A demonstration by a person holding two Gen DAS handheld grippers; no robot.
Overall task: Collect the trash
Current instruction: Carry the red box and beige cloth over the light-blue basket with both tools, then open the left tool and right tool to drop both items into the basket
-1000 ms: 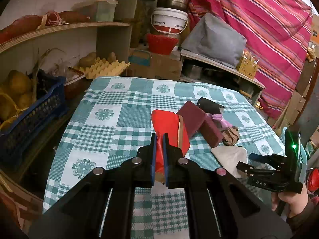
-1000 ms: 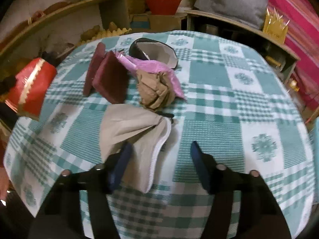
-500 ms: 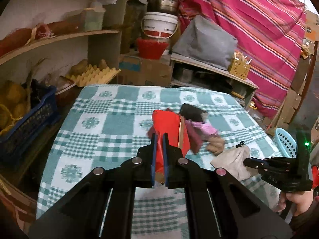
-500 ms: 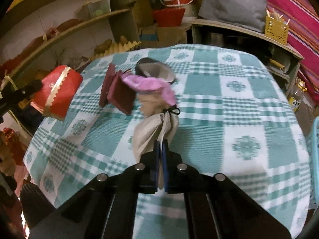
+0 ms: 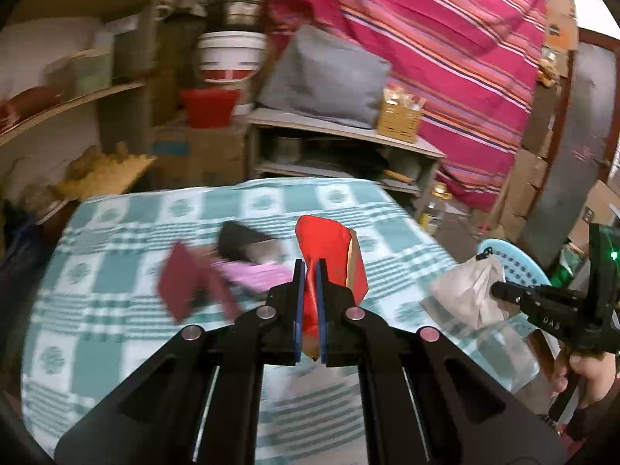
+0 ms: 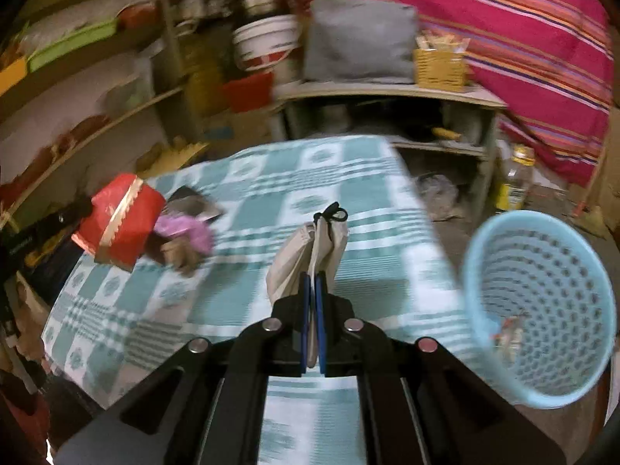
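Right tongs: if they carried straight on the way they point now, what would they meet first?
Probably the checked tablecloth beyond the beige bag that the right tongs hold; the blue basket sits off to the right. Depth is unclear.

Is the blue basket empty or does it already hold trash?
Nearly empty: the blue basket holds only a few small scraps near its bottom.

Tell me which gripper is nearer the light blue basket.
Right. The right gripper, shut on the beige cloth pouch, hangs just beside the light blue basket. The left gripper, shut on the red wrapper, is farther off over the table.
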